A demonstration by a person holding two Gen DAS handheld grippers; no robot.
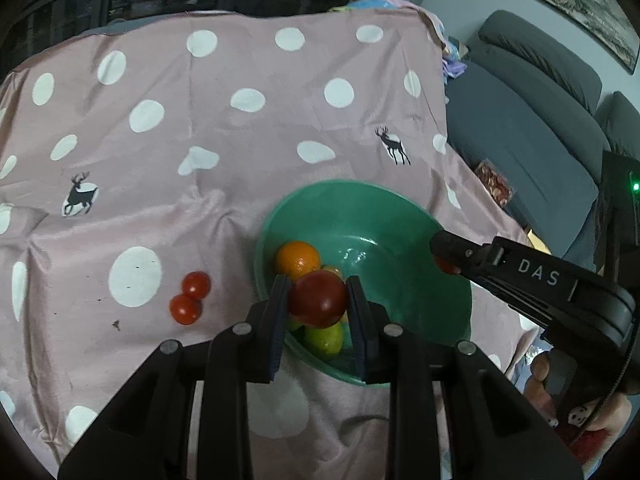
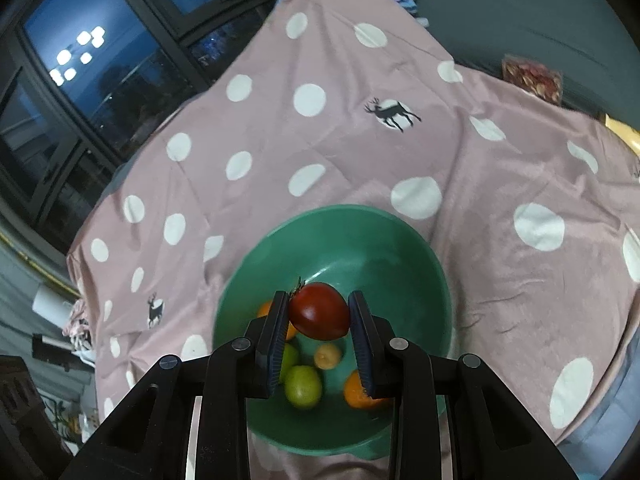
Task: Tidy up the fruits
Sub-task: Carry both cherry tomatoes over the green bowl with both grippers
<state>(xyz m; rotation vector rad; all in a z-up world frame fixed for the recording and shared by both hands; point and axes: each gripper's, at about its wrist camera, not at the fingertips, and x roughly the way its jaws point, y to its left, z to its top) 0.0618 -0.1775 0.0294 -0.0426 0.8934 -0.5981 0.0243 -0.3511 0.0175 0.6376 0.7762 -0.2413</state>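
A green bowl (image 1: 400, 216) (image 2: 360, 236) sits on the pink dotted cloth. It holds oranges (image 1: 298, 260) (image 2: 356, 394), a lime (image 2: 303, 386) (image 1: 326, 340) and a small yellow fruit (image 2: 327, 355). My left gripper (image 1: 318, 304) is shut on a red tomato (image 1: 318, 299) over the bowl's left side. My right gripper (image 2: 319, 314) is shut on a dark red tomato (image 2: 320, 311) above the bowl; it shows at the right in the left wrist view (image 1: 448, 258). Two small tomatoes (image 1: 190, 298) lie on the cloth left of the bowl.
A grey sofa (image 1: 540, 132) stands to the right of the table, with a snack packet (image 1: 496, 186) (image 2: 532, 78) near the table edge. Dark windows (image 2: 100, 60) lie beyond the far edge. The cloth (image 1: 200, 120) stretches left and behind the bowl.
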